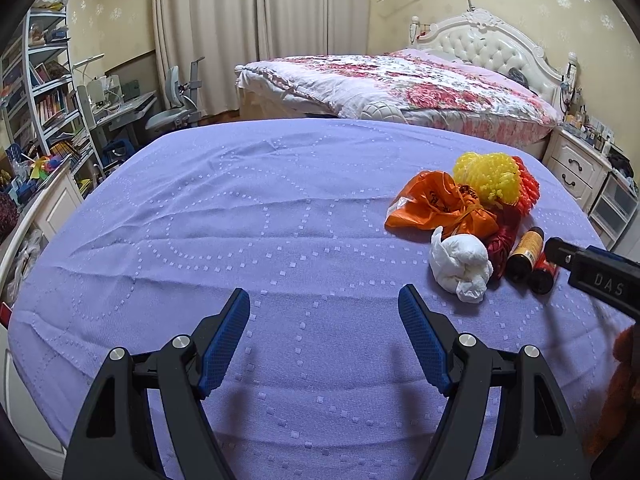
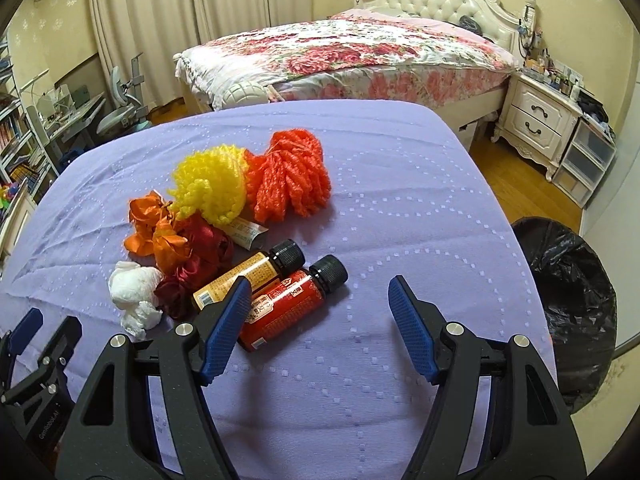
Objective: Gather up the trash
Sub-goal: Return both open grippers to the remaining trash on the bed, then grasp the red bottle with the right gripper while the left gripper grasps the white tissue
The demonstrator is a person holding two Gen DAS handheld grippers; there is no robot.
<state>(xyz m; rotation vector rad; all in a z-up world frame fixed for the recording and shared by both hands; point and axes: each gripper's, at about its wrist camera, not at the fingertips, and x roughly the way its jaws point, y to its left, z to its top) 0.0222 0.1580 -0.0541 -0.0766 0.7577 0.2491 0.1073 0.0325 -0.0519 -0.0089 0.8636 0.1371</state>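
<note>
Approach step: the right gripper point(image 2: 320, 324) is held with fingers apart, empty, beside the red bottle point(image 2: 286, 306) lying on the purple-covered bench point(image 2: 400, 208). Next, the bottle must be straddled, clamped, and carried to the black-lined bin point(image 2: 568, 300). The left gripper point(image 1: 324, 332) is likewise held apart and empty.

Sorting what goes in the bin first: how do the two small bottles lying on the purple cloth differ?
The red bottle has a red label and lies nearer the right gripper, partly behind its left finger; the amber bottle has a yellow-orange label and lies farther back, beside the dark red wrapper. Both lie on their sides, side by side, capped in black, caps pointing the same way.
</note>
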